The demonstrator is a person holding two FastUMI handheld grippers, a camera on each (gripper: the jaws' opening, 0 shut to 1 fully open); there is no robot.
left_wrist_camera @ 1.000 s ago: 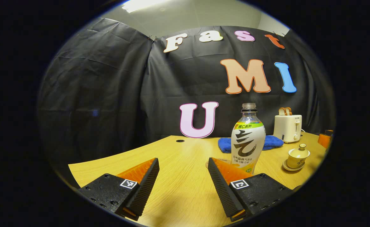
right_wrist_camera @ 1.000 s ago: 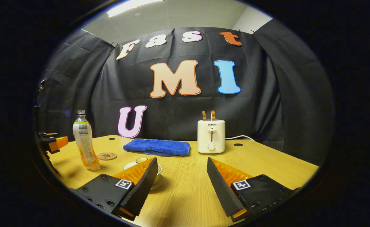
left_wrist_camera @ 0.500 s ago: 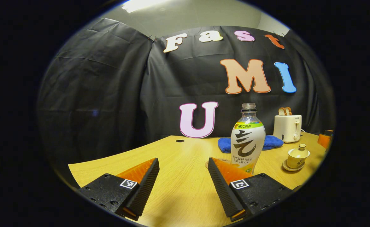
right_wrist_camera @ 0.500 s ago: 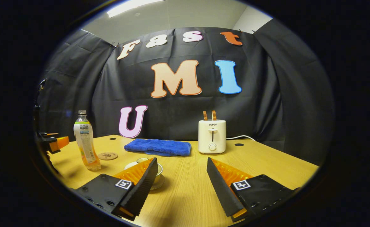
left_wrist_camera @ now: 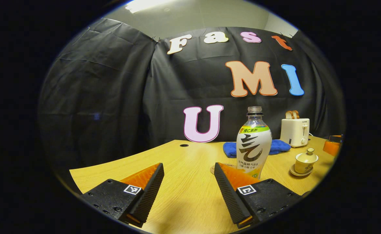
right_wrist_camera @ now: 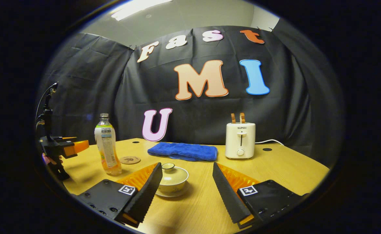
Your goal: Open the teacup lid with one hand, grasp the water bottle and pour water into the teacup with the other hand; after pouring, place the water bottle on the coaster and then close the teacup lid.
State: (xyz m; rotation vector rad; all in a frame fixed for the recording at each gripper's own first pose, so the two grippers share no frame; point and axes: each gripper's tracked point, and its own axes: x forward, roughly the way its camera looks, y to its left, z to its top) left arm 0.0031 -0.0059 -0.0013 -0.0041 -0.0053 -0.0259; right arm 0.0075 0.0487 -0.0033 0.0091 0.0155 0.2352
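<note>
Both hand-held grippers gape wide, empty: the right hand-held gripper [right_wrist_camera: 187,187] frames the lidded teacup [right_wrist_camera: 172,177] at lower centre; the left hand-held gripper [left_wrist_camera: 188,187] sits lower left of the water bottle [left_wrist_camera: 253,143].

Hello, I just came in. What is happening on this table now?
A person holds a hand-held gripper in each hand, and neither grips anything yet. The right hand-held gripper is open, with the lidded teacup on its saucer just ahead. The left hand-held gripper is open near the water bottle, which stands upright without a cap beside the coaster. No water is poured yet.
</note>
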